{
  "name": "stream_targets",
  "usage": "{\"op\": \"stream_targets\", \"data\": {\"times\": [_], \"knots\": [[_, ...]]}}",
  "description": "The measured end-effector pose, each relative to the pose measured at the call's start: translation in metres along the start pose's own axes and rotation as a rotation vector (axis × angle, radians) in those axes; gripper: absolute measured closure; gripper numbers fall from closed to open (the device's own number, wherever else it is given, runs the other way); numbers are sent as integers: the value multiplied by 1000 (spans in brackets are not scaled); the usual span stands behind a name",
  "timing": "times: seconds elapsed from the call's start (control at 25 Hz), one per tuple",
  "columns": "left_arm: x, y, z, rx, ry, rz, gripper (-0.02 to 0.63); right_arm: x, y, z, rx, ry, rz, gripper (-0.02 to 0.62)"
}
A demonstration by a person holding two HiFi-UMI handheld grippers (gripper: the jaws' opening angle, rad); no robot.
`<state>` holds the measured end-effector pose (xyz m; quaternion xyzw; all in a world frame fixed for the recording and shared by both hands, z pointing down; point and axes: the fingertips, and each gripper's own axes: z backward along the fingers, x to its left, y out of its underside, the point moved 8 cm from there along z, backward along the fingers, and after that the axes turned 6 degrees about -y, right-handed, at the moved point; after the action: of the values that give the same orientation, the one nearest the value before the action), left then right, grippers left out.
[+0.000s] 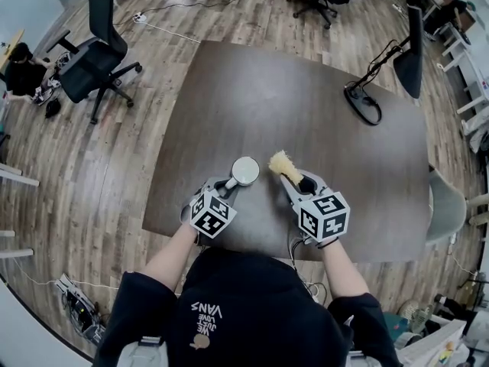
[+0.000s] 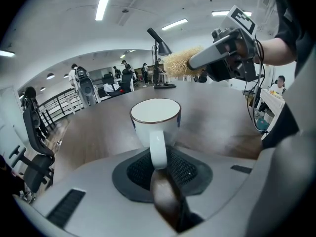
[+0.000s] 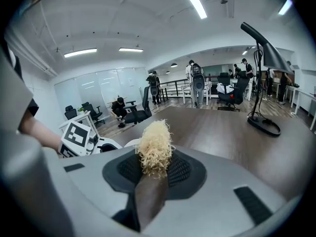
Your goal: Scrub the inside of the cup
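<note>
One dark wooden table (image 1: 306, 113) stands on a plank floor in an open office. One white cup (image 1: 245, 170) is upright over the table's near part, its handle clamped between the left gripper's (image 1: 228, 183) jaws. Just beside it, the right gripper (image 1: 290, 178) pinches one straw-yellow fibre scrubber (image 1: 282, 163), outside the cup. One black desk lamp (image 1: 397, 60) stands on the table's far right.
</note>
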<state>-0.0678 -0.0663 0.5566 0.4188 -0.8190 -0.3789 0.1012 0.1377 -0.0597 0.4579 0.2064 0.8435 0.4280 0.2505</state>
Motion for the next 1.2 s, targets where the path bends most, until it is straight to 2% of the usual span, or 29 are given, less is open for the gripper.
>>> {"op": "stream_targets", "data": {"times": [0.32, 0.64, 1.04, 1.2], "knots": [[-3, 2, 7, -82, -68, 41, 526, 1, -1, 8, -43, 6, -14, 491], [-2, -7, 40, -163, -157, 72, 521, 5, -2, 15, -86, 25, -1, 491], [8, -40, 98, -322, -279, 181, 522, 6, 1, 37, -160, 47, -32, 491], [6, -54, 119, -388, -286, 208, 525, 6, 5, 46, -185, 66, -49, 491]]}}
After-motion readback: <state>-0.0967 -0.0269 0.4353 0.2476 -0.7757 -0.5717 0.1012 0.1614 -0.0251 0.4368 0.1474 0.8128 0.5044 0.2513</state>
